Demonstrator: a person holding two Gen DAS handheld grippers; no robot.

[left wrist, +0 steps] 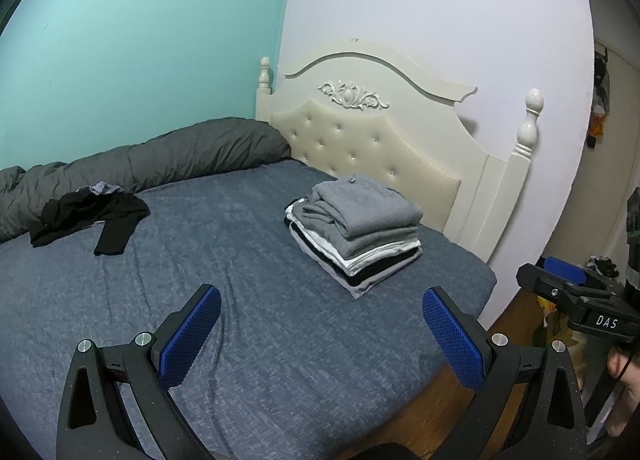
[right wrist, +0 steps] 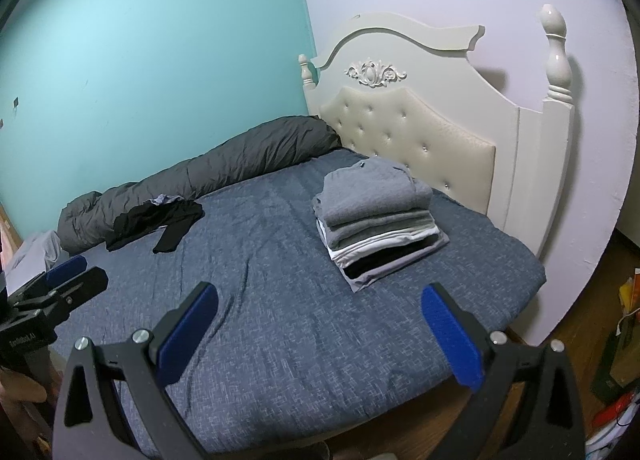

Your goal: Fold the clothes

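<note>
Left wrist view: left hand-held gripper [left wrist: 322, 330] at bottom centre of the frame, jaws wide apart, blue pads [left wrist: 191, 340] empty, over the blue-grey bed [left wrist: 248, 260]. Stack of folded clothes [left wrist: 356, 236] right of centre, near the padded cream headboard [left wrist: 368, 148]; grey pieces on top, white and black layers beneath. Unfolded black garment [left wrist: 92, 216] at left of the frame, crumpled, lying against the rolled grey duvet [left wrist: 160, 160] along the teal wall [left wrist: 140, 40]; a small bluish item just behind it. Right hand-held gripper [left wrist: 560, 276] seen at the right edge, off the bed, above the wooden floor; its opening cannot be told from this view.

Right wrist view: right hand-held gripper [right wrist: 320, 328] at bottom centre, jaws wide, holding nothing, over the bed [right wrist: 280, 280]. Folded stack [right wrist: 380, 224] right of centre near the headboard [right wrist: 412, 132]. Black garment [right wrist: 160, 220] at centre left beside the duvet [right wrist: 220, 164], well apart from the stack. Left hand-held gripper [right wrist: 76, 272] at the left edge, a hand [right wrist: 20, 388] below it.
</note>
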